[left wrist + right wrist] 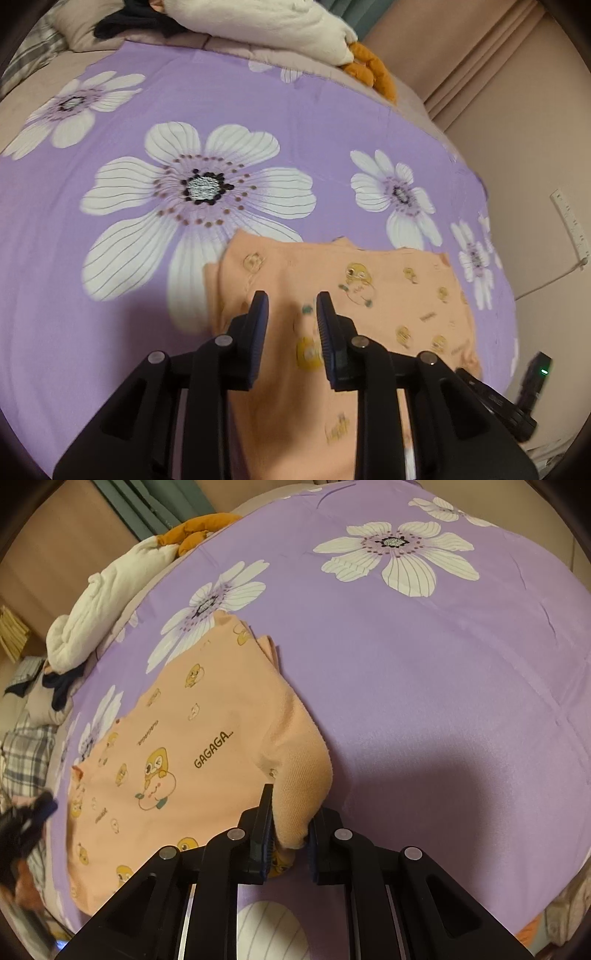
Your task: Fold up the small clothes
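One peach garment (369,295) on the purple bedspread (110,350). Left wrist view: left gripper (291,306) spread, empty, above the cloth's near part. Right wrist view: right gripper (290,823) pinching the ribbed sleeve (295,775); the body lies left-forward.

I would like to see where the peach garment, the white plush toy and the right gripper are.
peach garment (177,746): right wrist view, on the flat printed front.
white plush toy (280,26): left wrist view, on its white body.
right gripper (290,823): right wrist view, midway between the fingers, closed on the garment's fold.
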A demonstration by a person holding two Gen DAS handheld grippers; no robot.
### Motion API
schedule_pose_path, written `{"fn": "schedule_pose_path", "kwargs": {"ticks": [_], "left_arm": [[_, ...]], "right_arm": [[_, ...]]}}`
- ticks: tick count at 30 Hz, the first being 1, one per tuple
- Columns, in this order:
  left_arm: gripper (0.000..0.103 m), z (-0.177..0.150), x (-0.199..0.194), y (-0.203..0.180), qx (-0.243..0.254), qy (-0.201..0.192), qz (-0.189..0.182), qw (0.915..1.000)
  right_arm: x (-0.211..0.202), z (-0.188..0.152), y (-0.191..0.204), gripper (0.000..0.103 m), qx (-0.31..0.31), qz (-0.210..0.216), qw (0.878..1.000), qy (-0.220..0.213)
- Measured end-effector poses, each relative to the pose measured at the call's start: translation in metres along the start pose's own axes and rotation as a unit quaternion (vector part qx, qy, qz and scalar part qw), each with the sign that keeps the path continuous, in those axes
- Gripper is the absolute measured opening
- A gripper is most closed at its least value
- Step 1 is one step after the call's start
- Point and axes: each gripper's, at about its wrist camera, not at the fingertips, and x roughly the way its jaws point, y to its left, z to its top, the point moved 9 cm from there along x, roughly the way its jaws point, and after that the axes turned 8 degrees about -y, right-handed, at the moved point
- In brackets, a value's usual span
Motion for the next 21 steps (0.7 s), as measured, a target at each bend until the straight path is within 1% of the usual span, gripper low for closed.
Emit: {"fn": "schedule_pose_path", "kwargs": {"ticks": [1, 3, 5, 6, 9, 12, 13, 16, 19, 20, 21], "left_arm": [[0.026, -0.001, 0.01, 0.003, -0.001, 0.011, 0.006, 0.9999], [0.025, -0.006, 0.028, 0.014, -0.019, 0.033, 0.011, 0.9992], [0.024, -0.006, 0.035, 0.021, -0.027, 0.039, 0.017, 0.9987], [0.022, -0.004, 0.037, 0.026, -0.027, 0.035, 0.02, 0.9988], [0.022, 0.003, 0.034, 0.032, -0.03, 0.023, 0.021, 0.9991], [0.022, 0.011, 0.032, 0.042, -0.031, 0.009, 0.035, 0.9989], [0.022, 0.012, 0.033, 0.045, -0.03, 0.008, 0.039, 0.9988], [0.022, 0.013, 0.034, 0.048, -0.037, 0.01, 0.029, 0.9989], [0.022, 0.013, 0.029, 0.05, -0.044, 0.009, 0.033, 0.9984], [0.023, 0.013, 0.027, 0.049, -0.045, 0.01, 0.035, 0.9983], [0.028, 0.013, 0.023, 0.048, -0.042, 0.01, 0.042, 0.9982]], "right_arm": [[0.0, 0.0, 0.001, 0.011, 0.001, -0.001, 1.0, 0.0], [0.0, 0.0, 0.001, 0.011, -0.001, -0.002, 1.0, 0.0], [0.0, 0.0, 0.002, 0.011, -0.004, -0.004, 1.0, 0.001], [0.001, 0.0, 0.002, 0.011, -0.007, -0.005, 1.0, 0.001], [0.001, 0.0, 0.002, 0.011, -0.006, -0.005, 1.0, 0.002], [0.001, 0.0, 0.003, 0.011, -0.004, -0.005, 1.0, 0.001], [0.001, 0.0, 0.003, 0.011, -0.004, -0.006, 1.0, 0.001], [0.001, 0.0, 0.003, 0.011, -0.004, -0.007, 1.0, 0.0], [0.001, 0.0, 0.002, 0.011, -0.003, -0.008, 1.0, 0.0], [0.001, 0.0, 0.002, 0.011, -0.003, -0.008, 1.0, 0.0], [0.001, 0.0, 0.002, 0.011, -0.003, -0.009, 1.0, 0.001]]}}
